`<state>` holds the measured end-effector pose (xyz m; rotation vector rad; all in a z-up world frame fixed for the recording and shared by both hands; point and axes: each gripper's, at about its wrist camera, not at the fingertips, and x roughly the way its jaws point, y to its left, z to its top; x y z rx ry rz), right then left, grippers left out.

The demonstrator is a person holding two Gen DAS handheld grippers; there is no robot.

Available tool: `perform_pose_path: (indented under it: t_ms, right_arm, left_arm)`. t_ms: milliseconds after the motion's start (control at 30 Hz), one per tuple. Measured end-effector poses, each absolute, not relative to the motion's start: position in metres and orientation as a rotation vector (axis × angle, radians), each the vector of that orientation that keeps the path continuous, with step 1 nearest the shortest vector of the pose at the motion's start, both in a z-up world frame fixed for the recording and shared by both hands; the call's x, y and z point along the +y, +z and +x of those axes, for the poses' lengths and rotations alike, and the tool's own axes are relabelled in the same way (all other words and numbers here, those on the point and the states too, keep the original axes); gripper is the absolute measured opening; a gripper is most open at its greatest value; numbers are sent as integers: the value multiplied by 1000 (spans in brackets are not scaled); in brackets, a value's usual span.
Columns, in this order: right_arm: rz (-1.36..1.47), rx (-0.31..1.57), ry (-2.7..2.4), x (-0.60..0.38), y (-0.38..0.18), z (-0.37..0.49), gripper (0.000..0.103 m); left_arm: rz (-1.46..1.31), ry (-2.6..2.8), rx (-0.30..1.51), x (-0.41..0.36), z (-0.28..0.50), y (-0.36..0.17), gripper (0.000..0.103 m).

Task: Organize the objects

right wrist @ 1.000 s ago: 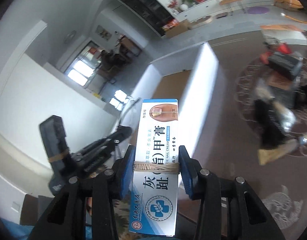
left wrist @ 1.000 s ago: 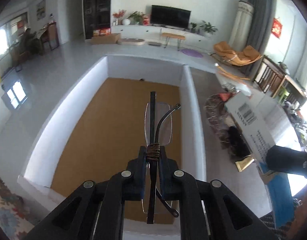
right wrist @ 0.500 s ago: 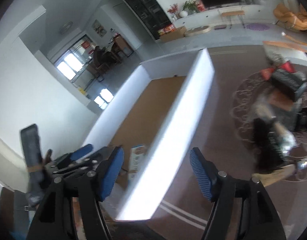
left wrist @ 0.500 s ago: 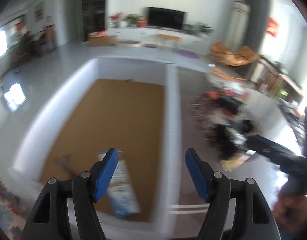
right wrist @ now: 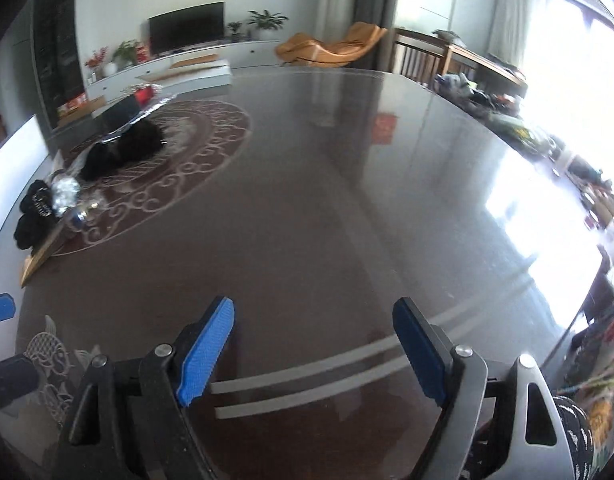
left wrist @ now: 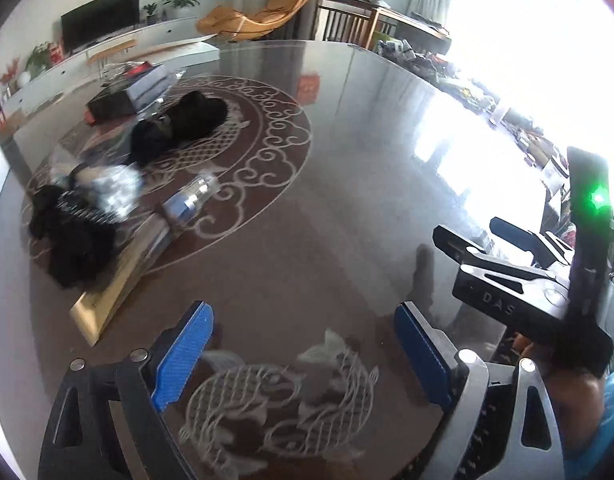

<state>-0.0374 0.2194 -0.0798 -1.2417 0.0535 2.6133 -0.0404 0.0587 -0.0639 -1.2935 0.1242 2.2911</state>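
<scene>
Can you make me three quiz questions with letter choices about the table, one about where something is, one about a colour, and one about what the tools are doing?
1. Where does the pile of things lie in the left wrist view?
A. upper left of the table
B. between the left tool's pads
C. on the orange chair

2. What colour are the pads on the right tool?
A. red
B. blue
C. yellow

3. What is between the pads of the left tool?
A. glasses
B. a box
C. nothing

Answers: 1 A, the pile sits far off on the round pattern. 2 B, both pads show blue. 3 C, only the dark table with its fish drawing shows through the gap as the jaws are opening.
</scene>
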Motion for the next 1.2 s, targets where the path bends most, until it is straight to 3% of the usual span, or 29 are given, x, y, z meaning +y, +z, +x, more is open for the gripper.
perform_pose_path:
  t_ms: [167, 300, 367, 467, 1200]
  right_arm:
    - [-1235, 184, 2557, 257, -88, -40, 84]
    - [-1237, 190, 2516, 278, -84, -56, 84]
    - [-1232, 220, 2491, 287, -86, -64, 96]
    - [-1207, 267, 2442, 303, -89, -70, 103]
    - [-1164, 271, 2418, 305, -93, -69, 103]
  left_arm:
    - [-1266, 2294, 149, 96, -68, -71, 92]
    - [-1219, 2298, 290, 125, -83, -71, 94]
    - [-1182, 2289, 400, 144, -94, -75, 103]
    - [-1143, 2231, 403, 157, -103, -77, 103]
    - [-1135, 2214, 406, 164, -110, -73, 103]
